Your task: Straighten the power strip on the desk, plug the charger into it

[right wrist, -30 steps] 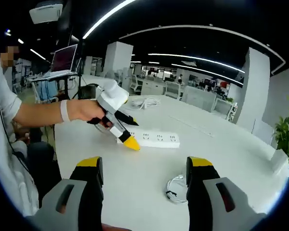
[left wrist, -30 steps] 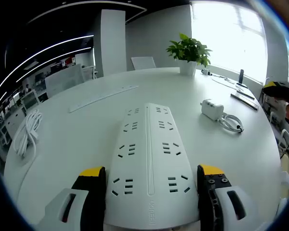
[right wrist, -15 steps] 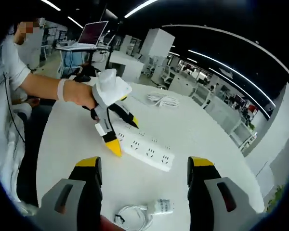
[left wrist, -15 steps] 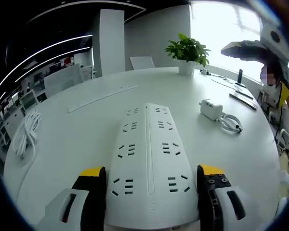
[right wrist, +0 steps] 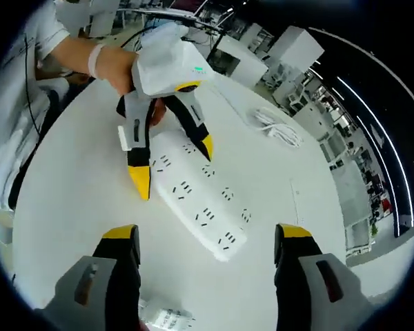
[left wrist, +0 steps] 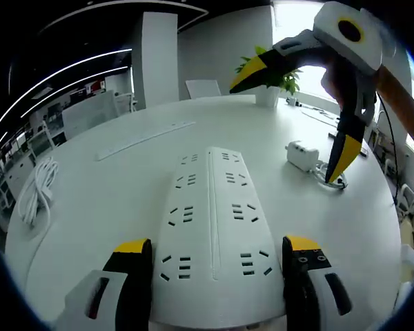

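Note:
A white power strip lies lengthwise on the round white table. My left gripper stands open astride its near end, one yellow-tipped jaw on each side. A white charger with a coiled cable lies to the strip's right. My right gripper hangs open above the charger, one jaw tip close to the cable. In the right gripper view, the right gripper looks down on the power strip. There the left gripper straddles its far end, and a bit of the charger shows at the bottom edge.
A coiled white cord lies at the table's left side. A long flat white bar lies beyond the strip. A potted plant stands at the far edge, with flat dark items to its right. A person's hand holds the left gripper.
The right gripper has come in from the upper right of the left gripper view and dropped over the charger. Its camera now looks down on the strip. The left gripper and the strip have stayed put.

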